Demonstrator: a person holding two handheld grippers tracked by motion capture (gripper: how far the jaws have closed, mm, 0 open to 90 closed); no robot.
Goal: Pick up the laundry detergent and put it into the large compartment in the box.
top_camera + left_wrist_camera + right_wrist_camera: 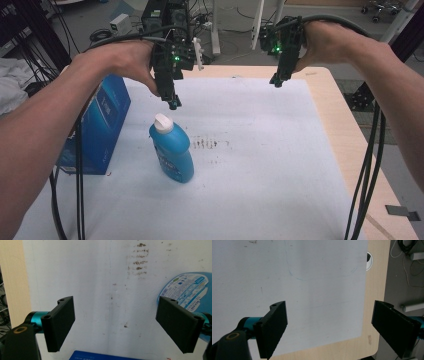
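Bottle (171,152) of blue liquid is standing upright on the bench (260,165), just below the left gripper (173,104), whose jaws are gaping apart and empty. Right gripper (276,80) is hovering likewise. Lowering squarely around the bottle's body looks wisest.

A blue plastic bottle (172,152) stands upright on the white sheet (260,165) covering the surface, left of centre. It has a white flip cap (163,121), closed, and a printed label on its front. Seen from the left claw view, the label (186,291) shows white, pale blue and green panels with small print too fine to read. Just to the bottle's left, apart from it, a dark blue carton (100,127) stands upright near the sheet's left edge.
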